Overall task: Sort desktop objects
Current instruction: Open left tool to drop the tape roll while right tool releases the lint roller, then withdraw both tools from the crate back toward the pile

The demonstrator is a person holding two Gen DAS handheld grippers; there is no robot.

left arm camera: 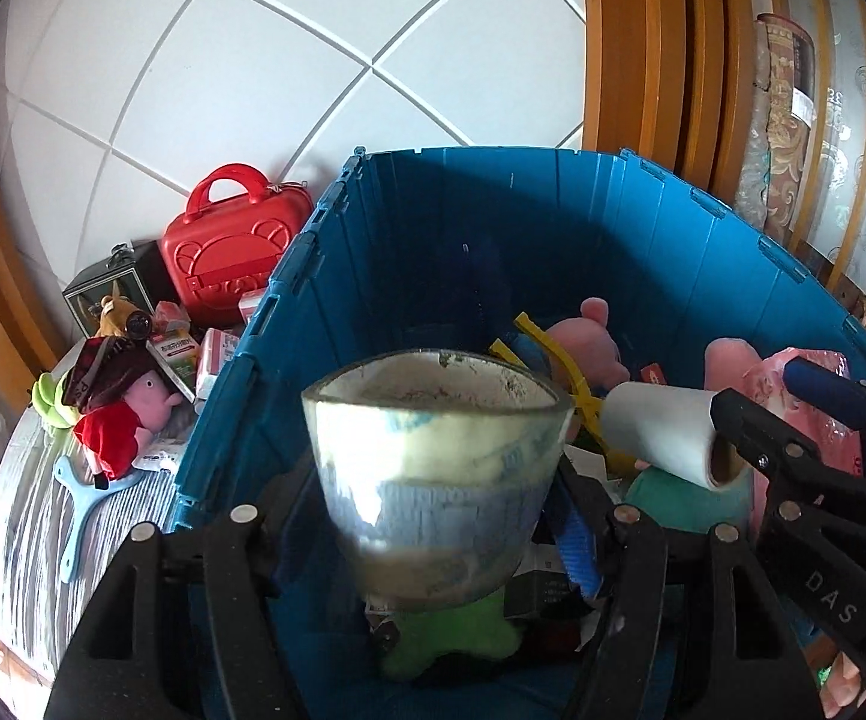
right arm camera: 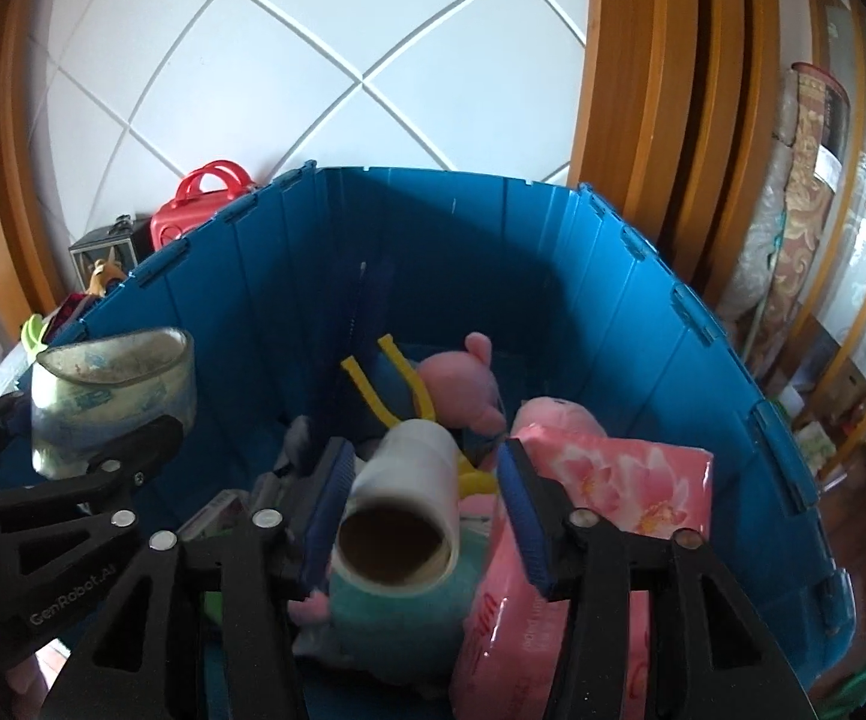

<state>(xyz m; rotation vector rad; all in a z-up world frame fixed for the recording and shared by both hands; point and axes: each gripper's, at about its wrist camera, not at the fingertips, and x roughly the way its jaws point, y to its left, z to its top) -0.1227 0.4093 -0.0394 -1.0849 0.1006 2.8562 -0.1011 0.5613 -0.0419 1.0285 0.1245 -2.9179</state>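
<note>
The left gripper (left arm camera: pixel 436 516) holds a wide roll of clear packing tape (left arm camera: pixel 436 468) between its two black fingers, the roll's open core facing up, above the near part of the blue crate (left arm camera: pixel 553 228). The right gripper (right arm camera: pixel 427 516) stands with its blue-padded fingers (right arm camera: pixel 328 504) on either side of a white roll with a brown cardboard core (right arm camera: pixel 400 516); a gap shows on the right side of the roll, and whether the left pad touches it cannot be told, so the jaws stand part open around the roll, not clamped on it. Both grippers are inside the crate's opening, the left gripper to the left of the right gripper. Below them the crate contains a teal plush (right arm camera: pixel 397 612), a green plush (left arm camera: pixel 451 636), a pink tissue pack (right arm camera: pixel 589 516) at the right, pink plush pigs (right arm camera: pixel 469 384) and a yellow plastic piece (right arm camera: pixel 397 384) farther in. Outside the crate, to its left, a plush pig in a red dress (left arm camera: pixel 115 414), a light blue plastic handle (left arm camera: pixel 82 498) and small boxes (left arm camera: pixel 184 354) lie on a striped surface (left arm camera: pixel 25 516). Farther back a red toy case (left arm camera: pixel 226 246) stands against the white tiled wall (left arm camera: pixel 253 60).
</note>
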